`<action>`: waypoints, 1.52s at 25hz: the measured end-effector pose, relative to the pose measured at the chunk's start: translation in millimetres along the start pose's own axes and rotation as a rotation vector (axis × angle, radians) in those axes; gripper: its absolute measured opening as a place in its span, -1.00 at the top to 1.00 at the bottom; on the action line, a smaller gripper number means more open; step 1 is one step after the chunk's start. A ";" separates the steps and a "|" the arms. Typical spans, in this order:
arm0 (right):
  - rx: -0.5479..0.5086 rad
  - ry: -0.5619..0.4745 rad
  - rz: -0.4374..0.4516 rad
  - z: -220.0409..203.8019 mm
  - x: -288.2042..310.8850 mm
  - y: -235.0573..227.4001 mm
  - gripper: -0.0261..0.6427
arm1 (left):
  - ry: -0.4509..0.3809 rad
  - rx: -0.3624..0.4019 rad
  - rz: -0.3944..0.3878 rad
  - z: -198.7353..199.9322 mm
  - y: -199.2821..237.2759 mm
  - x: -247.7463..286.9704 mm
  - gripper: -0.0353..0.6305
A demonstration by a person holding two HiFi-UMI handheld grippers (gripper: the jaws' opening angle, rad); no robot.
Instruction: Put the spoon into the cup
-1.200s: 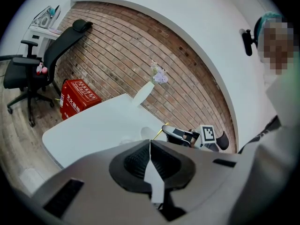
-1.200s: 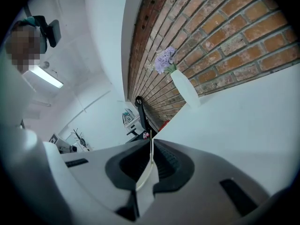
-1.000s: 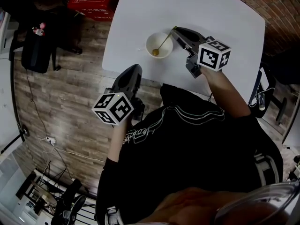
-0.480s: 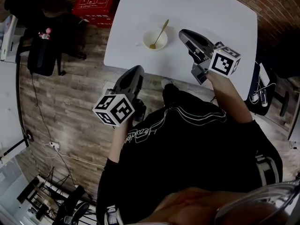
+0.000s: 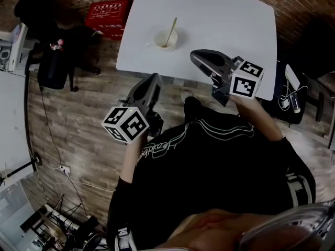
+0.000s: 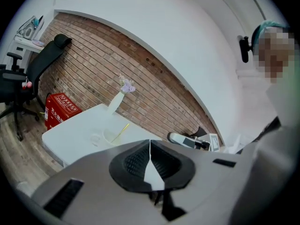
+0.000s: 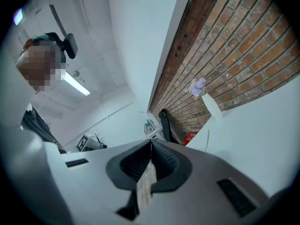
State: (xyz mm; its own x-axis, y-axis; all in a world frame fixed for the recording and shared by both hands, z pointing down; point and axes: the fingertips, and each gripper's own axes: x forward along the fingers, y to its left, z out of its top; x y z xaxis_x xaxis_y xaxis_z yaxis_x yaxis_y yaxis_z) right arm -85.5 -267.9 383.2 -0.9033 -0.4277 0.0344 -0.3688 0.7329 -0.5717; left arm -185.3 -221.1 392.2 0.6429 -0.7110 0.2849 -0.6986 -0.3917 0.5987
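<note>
A small white cup (image 5: 165,38) stands near the front edge of the white table (image 5: 220,20), with a gold spoon (image 5: 170,29) leaning in it, handle up. My right gripper (image 5: 197,57) hangs shut and empty over the table's front edge, to the right of the cup and apart from it. Off the table, over the wooden floor, my left gripper (image 5: 151,80) is shut with nothing in it. In the left gripper view the cup (image 6: 111,136) and spoon (image 6: 123,129) sit far beyond the closed jaws (image 6: 150,141). The right gripper view shows its closed jaws (image 7: 151,142) and the thin spoon handle (image 7: 206,142).
A white vase (image 6: 115,102) with a purple flower stands at the table's far side by the brick wall. A red box (image 5: 107,12) and a black office chair (image 5: 49,61) are on the floor at the left. A person's dark-clothed body (image 5: 209,166) fills the lower head view.
The right gripper has drawn back from the spoon's handle toward the table's front edge. The spoon stays in the cup. The head view has pulled back, so cup and table look farther away.
</note>
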 end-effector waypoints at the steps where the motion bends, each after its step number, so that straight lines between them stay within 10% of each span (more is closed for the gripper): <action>1: -0.004 0.009 0.018 -3.7 -2.9 10.0 0.93 | -0.002 0.005 -0.008 -0.7 -6.3 -3.1 0.87; 38: 0.023 0.013 0.009 -52.2 -60.4 86.7 0.93 | -0.021 0.059 -0.104 -37.0 -79.4 -48.9 0.87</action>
State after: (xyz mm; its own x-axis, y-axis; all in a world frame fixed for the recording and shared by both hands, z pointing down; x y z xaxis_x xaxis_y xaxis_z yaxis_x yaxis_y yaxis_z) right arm -74.4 -151.0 374.3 -0.9093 -0.4141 0.0403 -0.3559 0.7240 -0.5910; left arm -149.6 -133.7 358.4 0.7068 -0.6762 0.2077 -0.6460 -0.4974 0.5790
